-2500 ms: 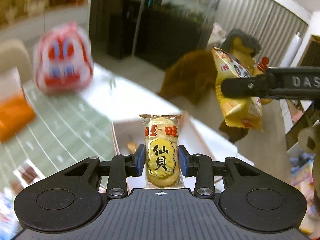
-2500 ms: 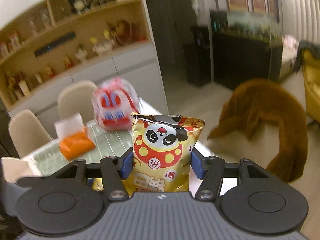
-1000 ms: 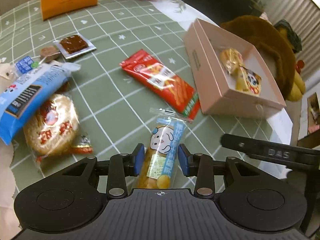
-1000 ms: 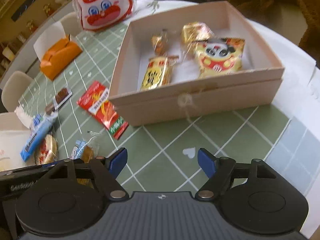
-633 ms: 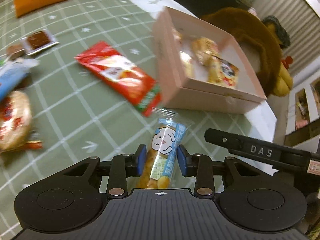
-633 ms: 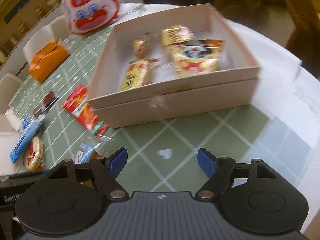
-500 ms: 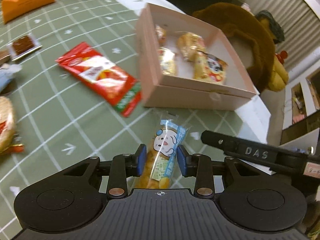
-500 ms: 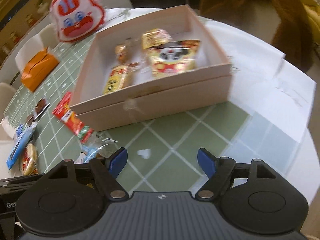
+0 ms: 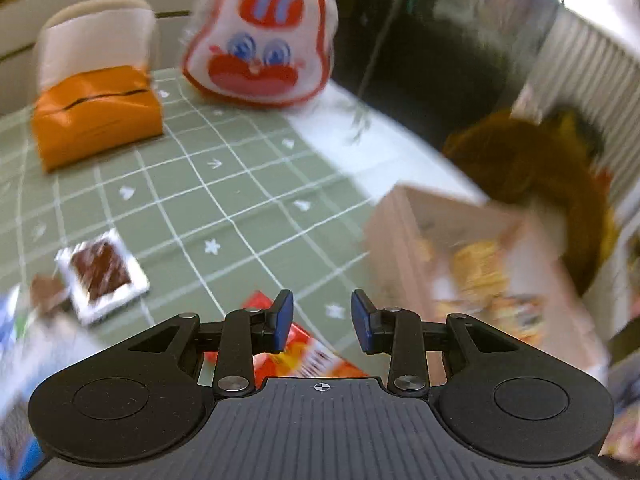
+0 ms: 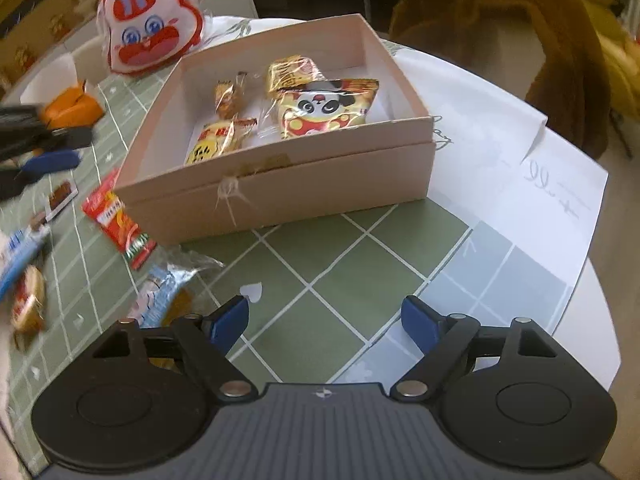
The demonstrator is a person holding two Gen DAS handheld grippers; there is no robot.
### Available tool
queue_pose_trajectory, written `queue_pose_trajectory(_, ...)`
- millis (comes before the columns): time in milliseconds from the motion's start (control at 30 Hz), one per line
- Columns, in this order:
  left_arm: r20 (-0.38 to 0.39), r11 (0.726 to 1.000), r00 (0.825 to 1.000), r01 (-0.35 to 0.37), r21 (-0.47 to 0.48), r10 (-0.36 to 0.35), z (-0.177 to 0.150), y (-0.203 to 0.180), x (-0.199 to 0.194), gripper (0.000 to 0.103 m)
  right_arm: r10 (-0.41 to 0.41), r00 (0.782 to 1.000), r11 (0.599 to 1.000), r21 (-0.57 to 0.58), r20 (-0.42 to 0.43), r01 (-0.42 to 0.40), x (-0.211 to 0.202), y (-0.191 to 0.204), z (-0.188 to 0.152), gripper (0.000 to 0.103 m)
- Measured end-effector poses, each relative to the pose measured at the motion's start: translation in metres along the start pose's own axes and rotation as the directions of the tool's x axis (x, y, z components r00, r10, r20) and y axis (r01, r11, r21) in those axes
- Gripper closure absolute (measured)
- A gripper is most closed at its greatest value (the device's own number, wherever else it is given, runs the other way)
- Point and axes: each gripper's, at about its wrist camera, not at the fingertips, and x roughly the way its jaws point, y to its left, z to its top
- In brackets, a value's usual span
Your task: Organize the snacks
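The left gripper [image 9: 321,322] stands partly open with nothing between its blue pads, above a red foil snack packet [image 9: 298,350] on the green checked table [image 9: 224,184]. The right gripper [image 10: 325,322] gapes wide and empty. A blue-and-clear wrapped snack [image 10: 164,292] lies on the table just left of it, outside the open pink cardboard box [image 10: 280,176], which holds a yellow panda bag [image 10: 326,114] and a yellow rice cracker pack [image 10: 216,142].

paper sheet [image 10: 556,184]: handwritten "99", the rest illegible
yellow cracker packet [image 10: 214,146]: Chinese characters, too blurred to read
other wrappers: print unreadable
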Motion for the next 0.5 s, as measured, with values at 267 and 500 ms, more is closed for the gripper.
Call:
queue_pose_trajectory(267,-0.098,0.977,0.991,-0.069,0.203,0.090,-0.018,0.003,0.020,0.075,0.001,1.000,1.000,0.006,-0.029,-0.001,-0.001,0.000,0.002,0.019)
queue_pose_trajectory(500,-0.127,0.987,0.990,-0.049,0.153,0.068,-0.059,0.010,-0.021,0.075,0.144,0.988,0.989,0.024,-0.051,-0.143,-0.017,0.025,0.005,0.019)
